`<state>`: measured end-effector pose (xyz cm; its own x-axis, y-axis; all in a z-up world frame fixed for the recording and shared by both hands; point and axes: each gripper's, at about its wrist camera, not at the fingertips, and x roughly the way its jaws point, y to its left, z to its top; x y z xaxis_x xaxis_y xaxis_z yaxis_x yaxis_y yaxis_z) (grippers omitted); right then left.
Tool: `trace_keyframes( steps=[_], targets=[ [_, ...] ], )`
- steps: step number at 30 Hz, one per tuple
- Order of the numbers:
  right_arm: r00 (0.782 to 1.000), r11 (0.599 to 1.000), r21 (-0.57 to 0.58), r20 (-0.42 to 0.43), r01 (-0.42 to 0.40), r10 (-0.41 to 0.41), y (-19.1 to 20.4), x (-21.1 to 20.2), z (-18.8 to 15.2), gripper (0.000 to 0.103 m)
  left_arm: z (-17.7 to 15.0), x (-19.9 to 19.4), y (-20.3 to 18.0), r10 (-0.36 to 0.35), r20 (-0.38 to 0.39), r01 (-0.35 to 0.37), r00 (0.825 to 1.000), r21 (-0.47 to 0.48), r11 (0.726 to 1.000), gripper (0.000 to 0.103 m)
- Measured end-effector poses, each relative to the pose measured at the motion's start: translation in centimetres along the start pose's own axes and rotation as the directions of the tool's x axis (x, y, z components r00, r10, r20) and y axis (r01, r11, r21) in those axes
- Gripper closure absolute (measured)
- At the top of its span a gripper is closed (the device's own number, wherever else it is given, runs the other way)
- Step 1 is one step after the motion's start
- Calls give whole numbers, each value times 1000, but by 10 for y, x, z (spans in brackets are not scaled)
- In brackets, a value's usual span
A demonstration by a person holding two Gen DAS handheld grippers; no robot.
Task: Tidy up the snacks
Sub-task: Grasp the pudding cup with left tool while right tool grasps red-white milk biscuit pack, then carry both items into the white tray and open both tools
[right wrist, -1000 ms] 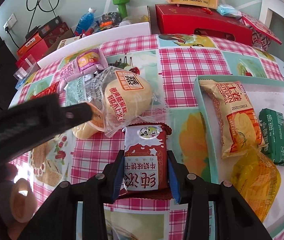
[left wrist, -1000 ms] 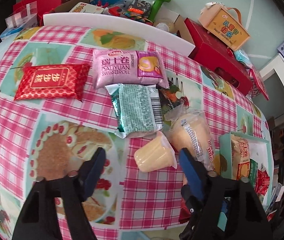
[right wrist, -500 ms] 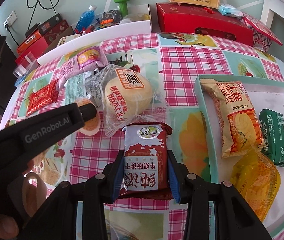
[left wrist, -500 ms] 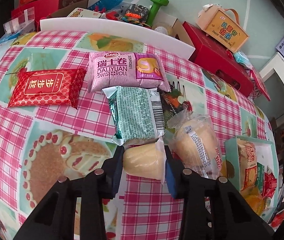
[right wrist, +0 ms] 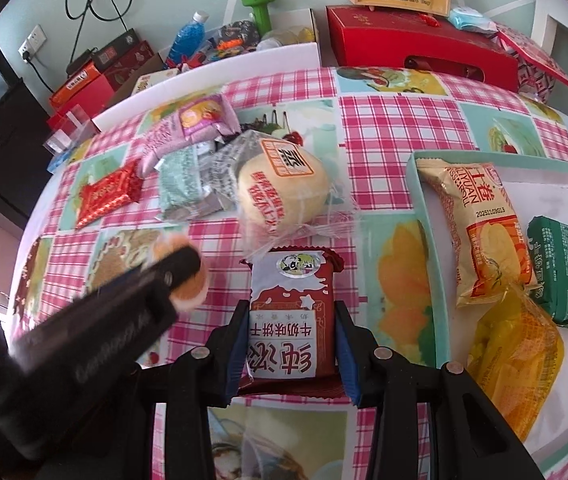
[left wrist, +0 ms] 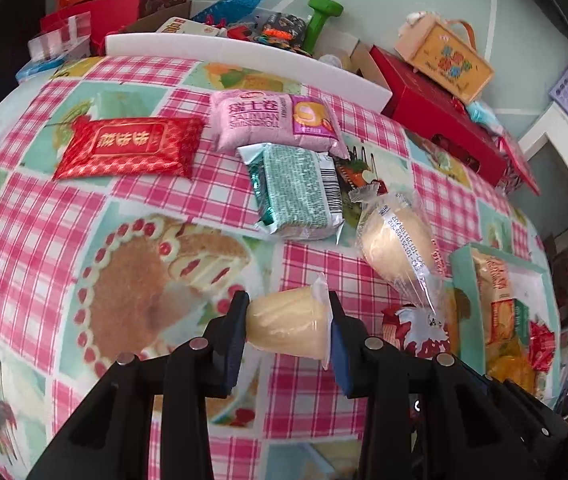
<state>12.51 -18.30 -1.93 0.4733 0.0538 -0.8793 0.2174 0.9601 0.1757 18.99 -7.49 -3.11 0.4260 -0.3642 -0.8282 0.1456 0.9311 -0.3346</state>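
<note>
Two grippers are each carrying a snack at this moment. The left gripper is clenching a pale yellow plastic jelly cup between its fingers, having just closed on it, and the cup is lying sideways in the grip, its foil lid against the right finger and its base against the left. The right gripper is grasping a dark red and white milk-biscuit packet by its two long sides, the packet's long axis running straight out ahead of the fingers.

The teal open cardboard tray is sitting toward the right edge of the bench, already holding several packets (a yellow swiss-roll bag, a green pack, an orange mesh bag). From both grippers the tray is lying off to the right; the right gripper is clearly the nearer, with only a bare strip of checked cloth between the biscuit packet and the tray's near wall. The left gripper is further away, and the clear-wrapped round steamed bun and the right gripper are sitting between it and the tray.

Open room inside the tray is looking best at its far, white-floored part. The tray wall is likely the thing to clear, so both loads will probably need lifting over it rather than sliding.
</note>
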Motion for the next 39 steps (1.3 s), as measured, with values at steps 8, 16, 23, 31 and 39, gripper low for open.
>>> trace_keyframes(
  steps=[8, 16, 23, 31, 39],
  targets=[
    [998, 1000, -2, 54, -25, 25, 2, -27, 0, 61, 2, -43, 8, -32, 93, 32, 995, -5, 999, 65],
    [991, 999, 11, 130, -33, 31, -5, -60, -1, 61, 5, -77, -15, -88, 165, 79, 982, 60, 995, 65],
    [984, 997, 81, 178, -6, -9, -39, -84, -2, 61, 5, -86, -30, -112, 181, 95, 977, 97, 991, 65],
    [971, 965, 241, 185, 104, -151, -106, -101, -9, 61, -3, -75, -57, -123, 132, 104, 983, 146, 984, 65],
    [963, 923, 356, 160, 149, -218, -158, -111, -21, 61, -17, -51, -109, -129, 57, 111, 990, 247, 963, 65]
  ],
)
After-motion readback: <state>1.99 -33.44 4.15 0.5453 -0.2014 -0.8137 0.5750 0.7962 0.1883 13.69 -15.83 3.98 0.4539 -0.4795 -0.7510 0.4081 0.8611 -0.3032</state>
